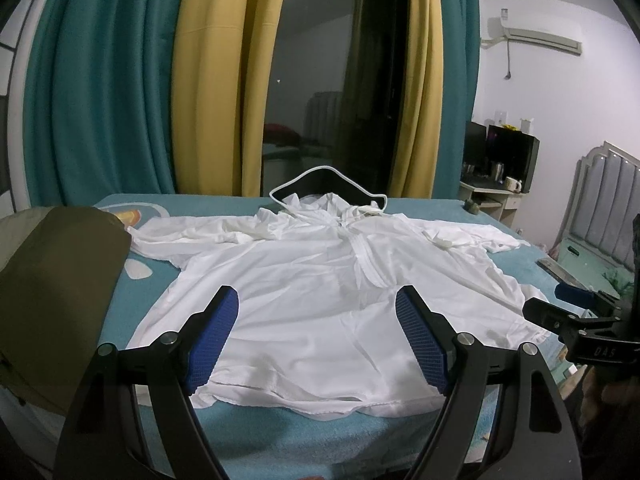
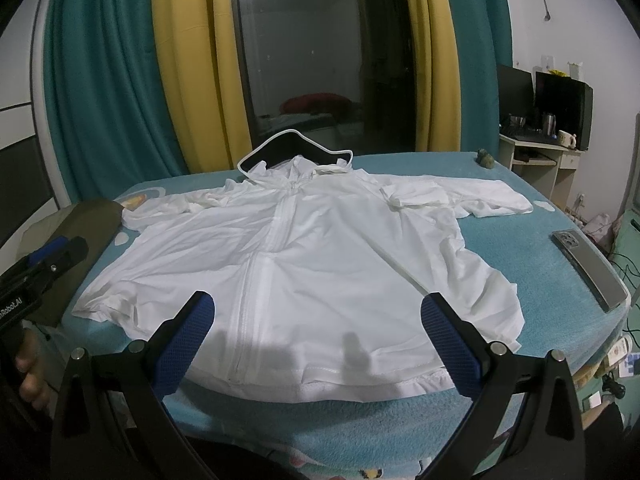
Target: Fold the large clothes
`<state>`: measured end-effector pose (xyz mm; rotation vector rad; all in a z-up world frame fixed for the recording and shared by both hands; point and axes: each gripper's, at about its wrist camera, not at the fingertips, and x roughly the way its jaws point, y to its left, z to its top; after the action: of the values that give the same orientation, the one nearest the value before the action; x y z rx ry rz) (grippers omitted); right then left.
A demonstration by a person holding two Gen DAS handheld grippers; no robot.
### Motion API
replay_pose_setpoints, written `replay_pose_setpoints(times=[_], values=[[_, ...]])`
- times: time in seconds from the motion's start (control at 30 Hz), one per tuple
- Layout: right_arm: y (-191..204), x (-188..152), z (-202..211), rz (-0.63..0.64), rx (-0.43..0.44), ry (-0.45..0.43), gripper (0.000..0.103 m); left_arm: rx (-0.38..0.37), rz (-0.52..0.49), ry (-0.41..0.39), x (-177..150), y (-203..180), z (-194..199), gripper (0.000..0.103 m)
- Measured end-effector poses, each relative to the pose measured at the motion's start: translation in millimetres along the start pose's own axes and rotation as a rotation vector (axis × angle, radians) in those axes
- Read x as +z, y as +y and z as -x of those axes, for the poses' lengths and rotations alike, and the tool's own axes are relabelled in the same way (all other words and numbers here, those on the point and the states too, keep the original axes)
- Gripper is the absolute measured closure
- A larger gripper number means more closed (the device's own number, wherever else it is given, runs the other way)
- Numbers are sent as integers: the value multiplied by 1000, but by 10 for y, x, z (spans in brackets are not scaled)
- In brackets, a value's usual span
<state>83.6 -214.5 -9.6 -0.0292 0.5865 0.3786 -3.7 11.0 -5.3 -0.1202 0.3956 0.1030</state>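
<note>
Left wrist view: a white hooded jacket [image 1: 320, 288] lies spread flat and unfolded on the bed [image 1: 280, 432] just beyond the released, empty fingers of both left gripper [image 1: 316, 344] and right gripper [image 2: 316, 352], every fold apparently still ahead.

My left claw [image 1: 316, 312] is spread wide, blue pads [image 1: 420, 344] well apart, gripping nothing, hovering at the bed's near edge. My right claw [image 2: 316, 320] is just as wide and empty, level beside it. Fingers [image 2: 30, 376] of the person's hand wrap the left handle.
</note>
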Motion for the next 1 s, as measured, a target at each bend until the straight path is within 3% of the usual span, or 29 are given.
replay_pose_setpoints(times=[1.0], values=[[-31,10,2,-3,-1,-1,1,2,-13,-3,32,-71,83,19]])
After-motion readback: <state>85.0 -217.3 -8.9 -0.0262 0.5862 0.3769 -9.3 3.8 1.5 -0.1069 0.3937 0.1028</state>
